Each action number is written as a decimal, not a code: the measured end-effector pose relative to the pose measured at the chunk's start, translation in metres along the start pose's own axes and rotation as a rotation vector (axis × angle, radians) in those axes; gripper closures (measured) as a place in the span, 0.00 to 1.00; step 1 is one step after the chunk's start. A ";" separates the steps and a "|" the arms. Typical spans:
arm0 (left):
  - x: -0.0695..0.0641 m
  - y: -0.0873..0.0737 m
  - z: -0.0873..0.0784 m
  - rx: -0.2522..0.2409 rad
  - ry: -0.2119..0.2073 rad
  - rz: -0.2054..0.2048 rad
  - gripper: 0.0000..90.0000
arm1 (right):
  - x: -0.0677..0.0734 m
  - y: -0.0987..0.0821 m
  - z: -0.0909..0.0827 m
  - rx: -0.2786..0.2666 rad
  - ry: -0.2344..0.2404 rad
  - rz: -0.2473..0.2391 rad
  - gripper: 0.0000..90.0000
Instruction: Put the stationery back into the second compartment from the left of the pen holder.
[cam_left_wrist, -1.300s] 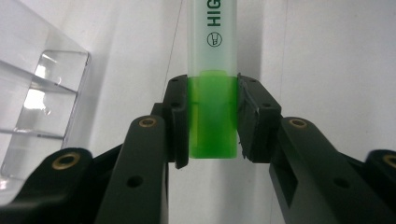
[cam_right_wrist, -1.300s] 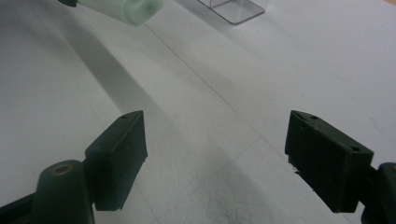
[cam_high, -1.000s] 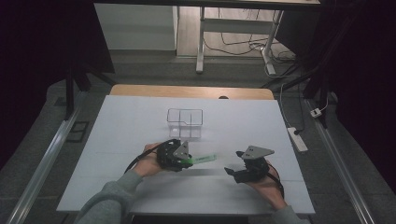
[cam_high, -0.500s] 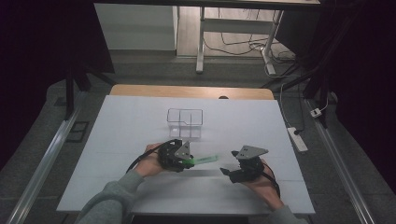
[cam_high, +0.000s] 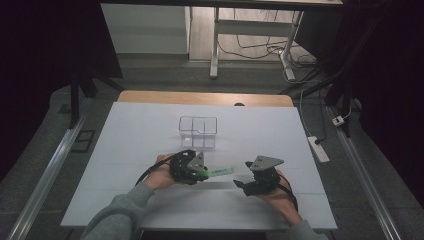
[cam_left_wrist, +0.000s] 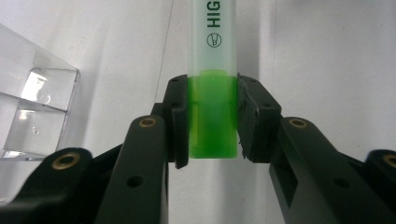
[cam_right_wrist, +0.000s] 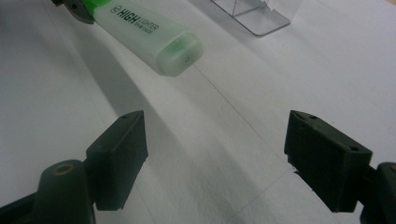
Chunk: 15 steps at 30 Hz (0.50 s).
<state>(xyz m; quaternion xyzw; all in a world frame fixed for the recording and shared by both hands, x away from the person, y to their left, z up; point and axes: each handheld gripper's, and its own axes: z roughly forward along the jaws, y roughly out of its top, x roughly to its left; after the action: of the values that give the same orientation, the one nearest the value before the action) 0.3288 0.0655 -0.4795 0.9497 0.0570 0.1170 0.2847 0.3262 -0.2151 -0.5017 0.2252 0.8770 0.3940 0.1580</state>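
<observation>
here the left hand-held gripper (cam_left_wrist: 211, 122) clamps the green end of the highlighter (cam_high: 216, 172) at lower centre of the high view, so the wide-open, empty right hand-held gripper (cam_right_wrist: 215, 156) should probably straddle its cap squarely before closing.

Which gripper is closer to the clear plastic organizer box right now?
Left. The left gripper sits just in front of the clear box; the right gripper is farther off, to its right.
</observation>
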 end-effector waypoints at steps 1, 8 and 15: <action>0.000 0.000 0.000 0.001 0.000 0.003 0.74 | 0.000 0.000 0.000 -0.001 0.000 0.001 0.23; 0.000 0.000 0.000 0.002 0.003 0.002 0.74 | 0.000 0.002 0.002 0.000 0.004 -0.002 0.23; 0.000 0.000 0.000 0.002 0.003 0.003 0.74 | 0.002 0.005 0.004 -0.005 0.009 -0.008 0.23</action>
<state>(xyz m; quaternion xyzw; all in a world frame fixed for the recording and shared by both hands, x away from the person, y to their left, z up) 0.3287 0.0661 -0.4794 0.9499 0.0561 0.1189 0.2835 0.3275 -0.2087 -0.5008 0.2196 0.8776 0.3964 0.1562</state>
